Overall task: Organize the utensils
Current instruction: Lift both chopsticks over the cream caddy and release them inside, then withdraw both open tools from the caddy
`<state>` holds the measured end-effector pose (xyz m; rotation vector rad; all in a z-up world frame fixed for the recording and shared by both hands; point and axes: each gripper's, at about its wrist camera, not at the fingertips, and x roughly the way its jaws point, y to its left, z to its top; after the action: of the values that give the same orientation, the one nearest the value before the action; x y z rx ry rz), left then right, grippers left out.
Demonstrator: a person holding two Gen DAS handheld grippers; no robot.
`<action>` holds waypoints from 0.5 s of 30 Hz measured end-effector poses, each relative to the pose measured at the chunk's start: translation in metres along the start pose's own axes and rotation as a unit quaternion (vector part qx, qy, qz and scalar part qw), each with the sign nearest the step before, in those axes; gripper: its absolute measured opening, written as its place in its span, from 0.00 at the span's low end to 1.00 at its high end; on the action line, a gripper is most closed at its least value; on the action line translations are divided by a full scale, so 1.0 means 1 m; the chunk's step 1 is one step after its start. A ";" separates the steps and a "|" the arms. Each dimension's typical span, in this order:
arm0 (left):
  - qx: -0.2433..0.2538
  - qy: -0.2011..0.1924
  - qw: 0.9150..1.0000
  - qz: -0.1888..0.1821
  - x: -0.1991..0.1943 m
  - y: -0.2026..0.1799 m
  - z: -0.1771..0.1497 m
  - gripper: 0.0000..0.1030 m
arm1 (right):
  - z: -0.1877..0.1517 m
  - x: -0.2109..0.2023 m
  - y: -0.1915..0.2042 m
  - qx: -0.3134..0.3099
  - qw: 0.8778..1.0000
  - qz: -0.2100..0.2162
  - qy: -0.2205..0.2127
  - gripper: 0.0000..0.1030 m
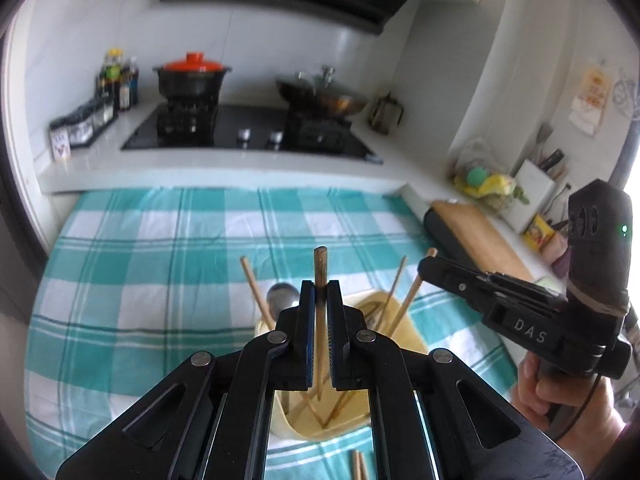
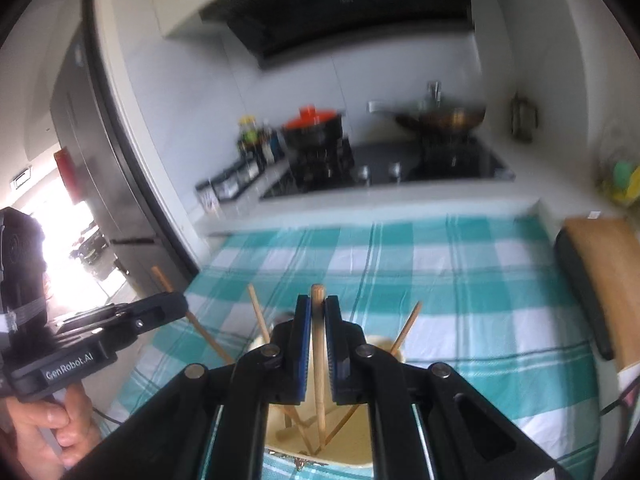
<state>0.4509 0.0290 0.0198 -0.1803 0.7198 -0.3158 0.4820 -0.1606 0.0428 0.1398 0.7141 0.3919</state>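
A cream utensil holder stands on the teal checked cloth. It holds several wooden chopsticks and a metal spoon. My left gripper is shut on an upright wooden chopstick whose lower end is inside the holder. My right gripper is shut on another upright chopstick, its lower end also in the holder. Each gripper shows in the other's view, at right and at left.
Two more chopsticks lie on the cloth near the front edge. A wooden cutting board lies at the right. Behind the cloth is a raised counter with a stove, a red-lidded pot and a wok.
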 end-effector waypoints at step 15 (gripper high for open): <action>0.013 0.010 0.997 0.071 -0.030 0.018 -0.069 0.83 | -0.058 0.004 -0.021 -0.028 0.998 -0.057 0.023 0.59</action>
<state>0.3872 0.0527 -0.0180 -0.1003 0.7432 -0.1925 0.4528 -0.1782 -0.0089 0.0369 0.7522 0.3076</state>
